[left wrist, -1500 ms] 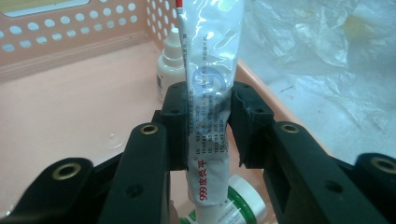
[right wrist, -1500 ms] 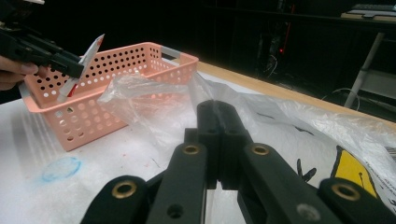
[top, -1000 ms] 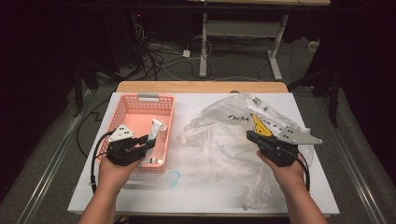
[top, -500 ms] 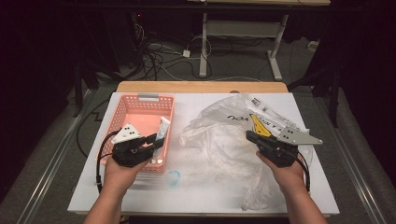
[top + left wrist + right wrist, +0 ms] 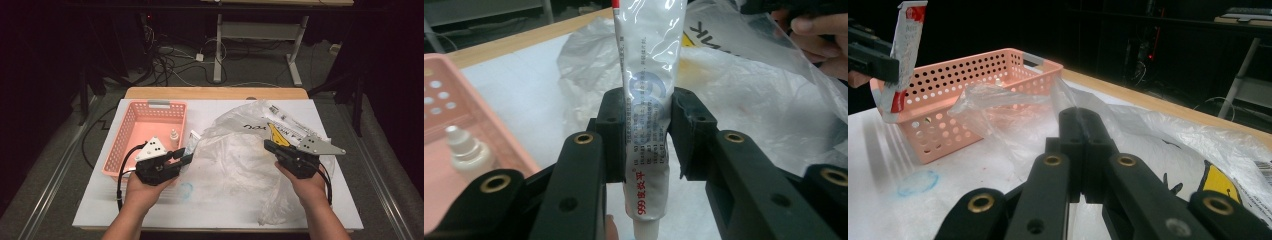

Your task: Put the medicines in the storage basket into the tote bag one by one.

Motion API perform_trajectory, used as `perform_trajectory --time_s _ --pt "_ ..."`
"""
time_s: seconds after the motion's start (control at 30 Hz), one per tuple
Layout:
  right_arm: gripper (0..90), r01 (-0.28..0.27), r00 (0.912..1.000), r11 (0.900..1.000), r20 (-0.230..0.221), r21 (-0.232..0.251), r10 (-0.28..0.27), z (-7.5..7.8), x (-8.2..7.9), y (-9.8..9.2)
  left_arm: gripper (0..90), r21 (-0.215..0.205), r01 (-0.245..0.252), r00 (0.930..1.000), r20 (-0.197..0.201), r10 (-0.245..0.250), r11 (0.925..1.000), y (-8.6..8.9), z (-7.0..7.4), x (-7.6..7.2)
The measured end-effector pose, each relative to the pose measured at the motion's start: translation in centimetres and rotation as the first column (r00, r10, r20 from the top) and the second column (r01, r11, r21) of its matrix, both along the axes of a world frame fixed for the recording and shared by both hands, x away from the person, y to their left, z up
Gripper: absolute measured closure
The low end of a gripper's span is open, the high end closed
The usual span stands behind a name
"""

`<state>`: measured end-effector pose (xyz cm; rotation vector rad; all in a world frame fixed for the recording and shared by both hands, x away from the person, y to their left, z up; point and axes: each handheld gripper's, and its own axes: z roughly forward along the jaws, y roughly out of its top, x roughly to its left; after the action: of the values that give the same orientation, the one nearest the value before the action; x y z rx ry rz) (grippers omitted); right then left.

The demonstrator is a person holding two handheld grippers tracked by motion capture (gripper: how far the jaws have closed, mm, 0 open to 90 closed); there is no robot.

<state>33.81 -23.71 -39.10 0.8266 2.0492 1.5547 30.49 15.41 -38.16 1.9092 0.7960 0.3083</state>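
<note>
- The left claw [image 5: 186, 159] is clamped across the middle of a white ointment tube [image 5: 646, 115], its jaws only part-way in because the tube's body fills the gap; the tube hangs off the worktop with its cap end toward the hand and its crimped red-tipped end pointing away
- The tube sits just past the right rim of the pink basket [image 5: 131, 131], between it and the plastic bag [image 5: 235, 160]; judging by that, it is being carried from basket to bag
- The right claw [image 5: 1083, 150] is fully closed on a fold of the bag's thin film, pinched near the mouth; this grip looks meant to lift and steady the opening so that the tube can go in
- In the right gripper view the film rises in a slack peak ahead of the jaws, so the mouth seems raised but not spread wide
- A small dropper bottle [image 5: 174, 138] stands upright inside the basket, near its right wall, well clear of the tube
- A flat packet with a yellow print and barcode label [image 5: 280, 131] lies under the bag's far side
- A faint blue ring mark [image 5: 186, 190] stains the white worktop [image 5: 225, 210] near the left hand [image 5: 142, 192]
- In the way: the crumpled, loose film lying between tube and bag mouth could fold over the opening, and the basket's right rim is close beside the left claw
</note>
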Motion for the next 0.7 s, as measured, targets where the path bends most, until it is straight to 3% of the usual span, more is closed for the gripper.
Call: perform_trajectory --time_s 0.7 --pt "90.0 -0.003 1.0000 1.000 0.007 0.002 0.003 0.2 -0.1 0.0 67.9 0.065 0.100 0.9943 -0.043 -0.097 0.9928 -5.0 -3.1 -0.3"
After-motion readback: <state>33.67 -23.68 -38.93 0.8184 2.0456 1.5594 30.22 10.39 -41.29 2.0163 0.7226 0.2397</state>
